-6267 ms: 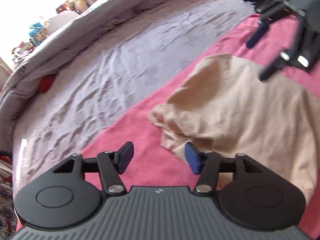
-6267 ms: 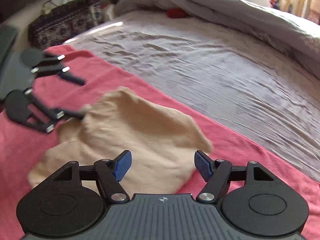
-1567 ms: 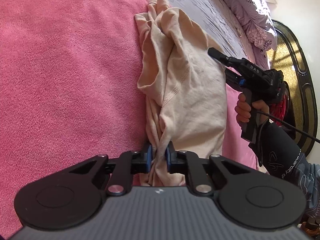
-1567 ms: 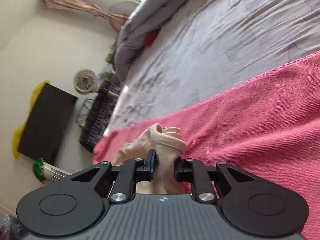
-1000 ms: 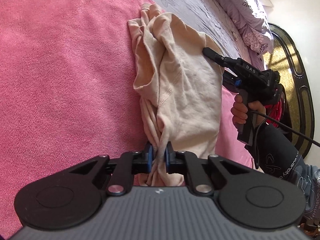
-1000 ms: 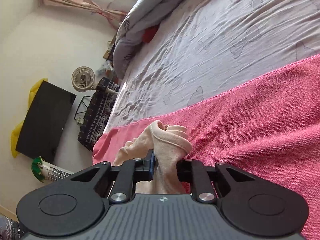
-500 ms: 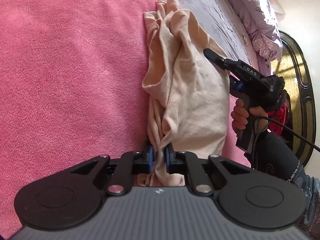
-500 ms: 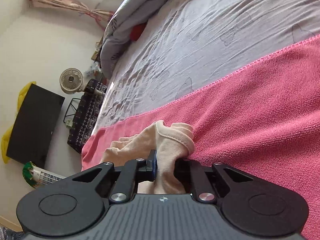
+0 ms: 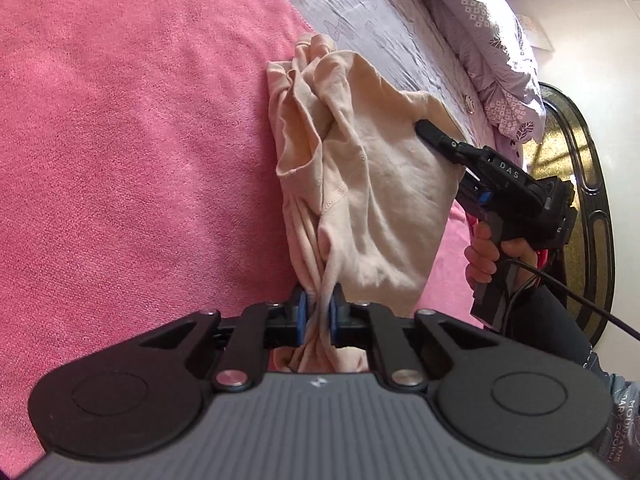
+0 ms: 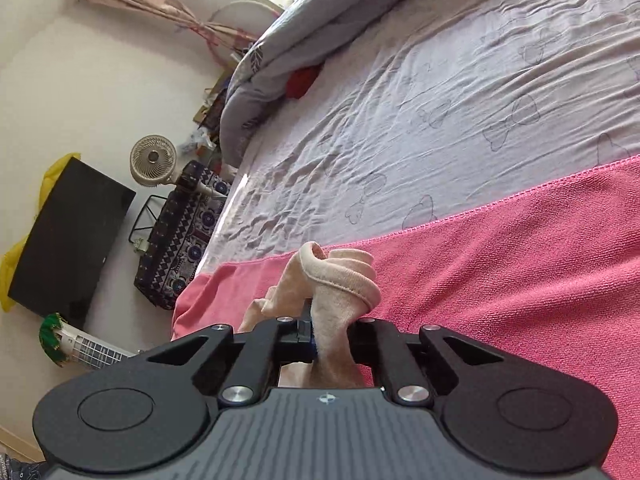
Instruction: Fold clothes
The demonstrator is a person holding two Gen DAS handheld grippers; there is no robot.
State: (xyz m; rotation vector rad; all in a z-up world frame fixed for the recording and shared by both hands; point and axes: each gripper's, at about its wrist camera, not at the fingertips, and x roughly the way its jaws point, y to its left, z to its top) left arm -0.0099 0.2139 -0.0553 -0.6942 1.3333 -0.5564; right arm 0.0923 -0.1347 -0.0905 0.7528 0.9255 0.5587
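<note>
Both grippers, left (image 9: 318, 314) and right (image 10: 330, 334), pinch the beige garment (image 9: 372, 184), pads mostly hidden.

A pink blanket (image 10: 520, 280) is lying across the lilac sheet (image 10: 440, 100); a fan (image 10: 153, 161) is standing beside a black cabinet (image 10: 68, 236).

The left hand-held gripper (image 9: 318, 314) pinches a bunched beige garment (image 9: 360, 184) over the pink blanket (image 9: 132, 140)

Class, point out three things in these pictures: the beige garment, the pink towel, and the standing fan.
beige garment (image 9: 372, 184), left wrist view, its broad middle panel.
pink towel (image 9: 132, 140), left wrist view, bare stretch left of the garment.
standing fan (image 10: 153, 159), right wrist view, its round grille.
</note>
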